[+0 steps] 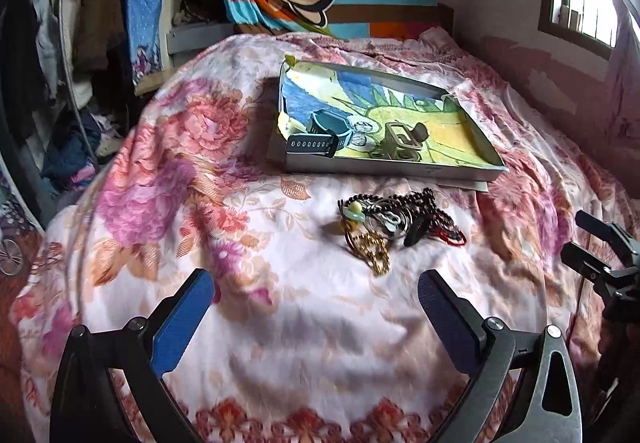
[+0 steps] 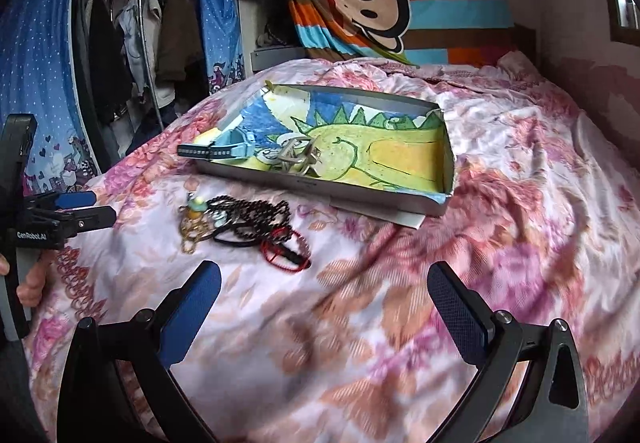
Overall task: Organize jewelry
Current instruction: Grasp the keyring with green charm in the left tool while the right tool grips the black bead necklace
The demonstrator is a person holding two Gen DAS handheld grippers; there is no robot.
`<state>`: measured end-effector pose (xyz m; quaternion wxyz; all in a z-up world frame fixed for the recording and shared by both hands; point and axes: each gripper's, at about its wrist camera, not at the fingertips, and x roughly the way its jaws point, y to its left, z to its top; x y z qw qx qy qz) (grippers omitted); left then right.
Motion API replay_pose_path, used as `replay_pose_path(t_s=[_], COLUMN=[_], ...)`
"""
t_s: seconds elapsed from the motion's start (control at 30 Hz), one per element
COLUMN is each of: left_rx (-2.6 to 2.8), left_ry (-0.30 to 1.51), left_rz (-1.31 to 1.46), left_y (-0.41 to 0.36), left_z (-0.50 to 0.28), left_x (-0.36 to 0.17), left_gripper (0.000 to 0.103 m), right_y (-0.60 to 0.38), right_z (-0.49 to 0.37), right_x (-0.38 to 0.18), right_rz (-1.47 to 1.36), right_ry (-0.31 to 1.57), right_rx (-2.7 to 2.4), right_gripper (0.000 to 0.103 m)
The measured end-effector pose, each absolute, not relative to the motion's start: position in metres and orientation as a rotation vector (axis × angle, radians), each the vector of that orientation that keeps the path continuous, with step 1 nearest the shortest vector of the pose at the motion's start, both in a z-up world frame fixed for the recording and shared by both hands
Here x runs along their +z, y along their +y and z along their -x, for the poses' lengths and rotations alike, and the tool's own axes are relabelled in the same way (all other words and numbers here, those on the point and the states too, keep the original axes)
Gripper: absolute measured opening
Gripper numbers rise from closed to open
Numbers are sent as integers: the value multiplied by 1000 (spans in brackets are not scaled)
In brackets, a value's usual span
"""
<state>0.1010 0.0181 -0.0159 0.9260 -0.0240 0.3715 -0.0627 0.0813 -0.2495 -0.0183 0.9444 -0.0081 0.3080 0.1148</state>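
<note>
Both the left gripper [image 1: 316, 297] and right gripper [image 2: 324, 293] hover with jaws apart, empty. The tangled jewelry pile [image 1: 394, 225] lies on the bed, just near of the tray [image 1: 400, 167]; picking one strand free seems next.

Bed: your floral bedspread [image 1: 168, 179] covers the whole surface, rumpled toward the far edge.
Tray: a shallow box [image 1: 400, 173] with a dinosaur drawing sits mid-bed, toward the far edge.
Jewelry: a tangled heap of necklaces [image 1: 394, 221] lies on your bedspread just beside the tray's near edge.
</note>
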Motion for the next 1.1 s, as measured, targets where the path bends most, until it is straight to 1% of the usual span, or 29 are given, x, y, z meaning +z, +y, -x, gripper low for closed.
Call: replay_pose_path(t_s=[0.07, 0.13, 0.2, 0.23, 0.3, 0.33, 0.37, 0.4, 0.47, 0.5, 0.53, 0.57, 0.6, 0.67, 0.77, 0.83, 0.97, 1.03, 1.1], left_rx=[-146, -163, -180, -185, -198, -207, -224, -238, -264, -279, -292, -300, -302, -309, -312, -312, -314, -318, -325], left_ry=[783, 812, 839, 853, 874, 883, 890, 895, 906, 912, 918, 923, 926, 938, 949, 960, 967, 965, 966], left_rz=[79, 117, 151, 167, 187, 192, 195, 195, 195, 195, 191, 184, 179, 173, 194, 218, 208, 192, 188], left_y=[22, 25, 27, 28, 27, 26, 24, 22, 18, 15, 12, 9, 9, 7, 10, 13, 11, 8, 7], left_z=[-113, -127, -140, -146, -156, -160, -163, -166, -172, -176, -179, -182, -184, -190, -197, -201, -206, -206, -207], left_x=[-20, -26, -32, -35, -41, -44, -47, -48, -50, -51, -52, -53, -54, -57, -60, -63, -69, -69, -70], left_gripper=[103, 100, 89, 86, 76, 73, 67, 64, 62, 56, 54, 50, 47, 45, 45, 45, 44, 40, 33], right_y=[-249, -247, -246, -244, -240, -238, -234, -231, -225, -222, -219, -217, -214, -211, -204, -196, -186, -187, -189], right_z=[-95, -106, -114, -118, -124, -126, -129, -131, -138, -140, -145, -148, -153, -161, -169, -174, -178, -180, -180], right_x=[-24, -32, -37, -40, -45, -47, -50, -52, -58, -59, -62, -63, -64, -67, -69, -70, -77, -78, -78], right_rz=[17, 14, 4, 0, 0, 3, 8, 12, 20, 23, 25, 26, 24, 15, 1, 8, 30, 15, 3], right_ry=[647, 674, 693, 700, 715, 721, 729, 740, 755, 759, 768, 773, 780, 785, 778, 764, 771, 769, 770], right_rx=[243, 259, 281, 293, 317, 331, 351, 370, 405, 416, 428, 433, 442, 457, 483, 499, 514, 509, 503], right_gripper=[101, 101, 101, 101, 101, 101, 101, 101, 99, 94, 87, 83, 76, 71, 60, 49, 45, 37, 31])
